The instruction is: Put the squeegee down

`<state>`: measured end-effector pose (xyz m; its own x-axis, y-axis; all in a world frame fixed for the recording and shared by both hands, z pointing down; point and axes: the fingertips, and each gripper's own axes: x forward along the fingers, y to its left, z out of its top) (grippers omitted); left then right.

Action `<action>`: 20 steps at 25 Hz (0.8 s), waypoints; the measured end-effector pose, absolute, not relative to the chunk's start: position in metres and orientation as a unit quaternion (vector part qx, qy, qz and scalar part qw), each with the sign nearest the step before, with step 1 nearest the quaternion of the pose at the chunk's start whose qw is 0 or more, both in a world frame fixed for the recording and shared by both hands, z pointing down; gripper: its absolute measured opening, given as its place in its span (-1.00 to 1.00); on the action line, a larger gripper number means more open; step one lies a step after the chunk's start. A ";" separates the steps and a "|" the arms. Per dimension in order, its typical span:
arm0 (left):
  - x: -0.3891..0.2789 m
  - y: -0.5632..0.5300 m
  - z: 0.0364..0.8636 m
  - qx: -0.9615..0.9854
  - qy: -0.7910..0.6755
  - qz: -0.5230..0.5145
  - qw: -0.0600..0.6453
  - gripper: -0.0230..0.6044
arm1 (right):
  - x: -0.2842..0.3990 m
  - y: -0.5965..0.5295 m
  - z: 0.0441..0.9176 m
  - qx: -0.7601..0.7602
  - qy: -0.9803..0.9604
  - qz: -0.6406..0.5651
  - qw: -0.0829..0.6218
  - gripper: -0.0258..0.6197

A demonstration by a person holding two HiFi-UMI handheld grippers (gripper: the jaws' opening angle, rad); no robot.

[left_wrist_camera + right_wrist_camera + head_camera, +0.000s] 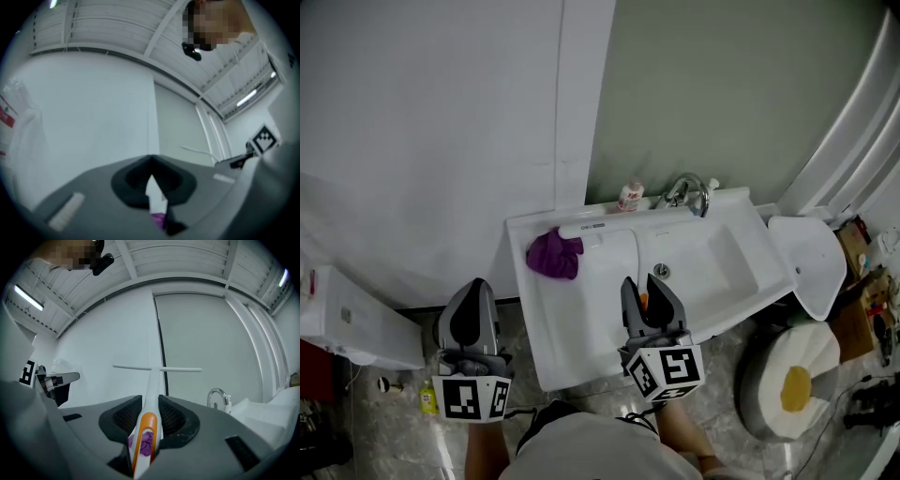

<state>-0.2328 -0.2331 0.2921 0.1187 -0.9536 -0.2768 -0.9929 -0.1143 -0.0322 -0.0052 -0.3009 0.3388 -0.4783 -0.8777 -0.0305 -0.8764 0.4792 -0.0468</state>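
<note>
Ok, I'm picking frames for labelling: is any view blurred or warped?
Left gripper view: soft and smeared throughout, fisheye-bent, dark corners. Right gripper view: same fisheye bending and dark corners, but the squeegee reads sharp. Head view: evenly lit, the sink clear.

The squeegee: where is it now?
The squeegee is clamped by its handle in the right gripper, mid-frame in the right gripper view; in the head view it hangs over the sink's front part, right of the purple cloth.
</note>
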 end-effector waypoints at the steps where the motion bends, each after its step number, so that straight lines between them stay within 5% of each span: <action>1: -0.238 -0.239 0.294 -0.743 0.655 0.094 0.103 -0.90 | -0.010 -0.306 0.343 -0.513 0.858 -0.018 0.021 -0.58; 20: -0.298 -0.306 0.342 -0.766 0.636 0.082 0.044 -0.90 | -0.087 -0.375 0.484 -0.510 0.840 -0.132 -0.129 -0.58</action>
<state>-0.2976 -0.3060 0.3424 0.1769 -0.9673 -0.1815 -0.9818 -0.1863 0.0361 -0.0868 -0.3752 0.4839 -0.4461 -0.8229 0.3519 -0.8913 0.4444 -0.0906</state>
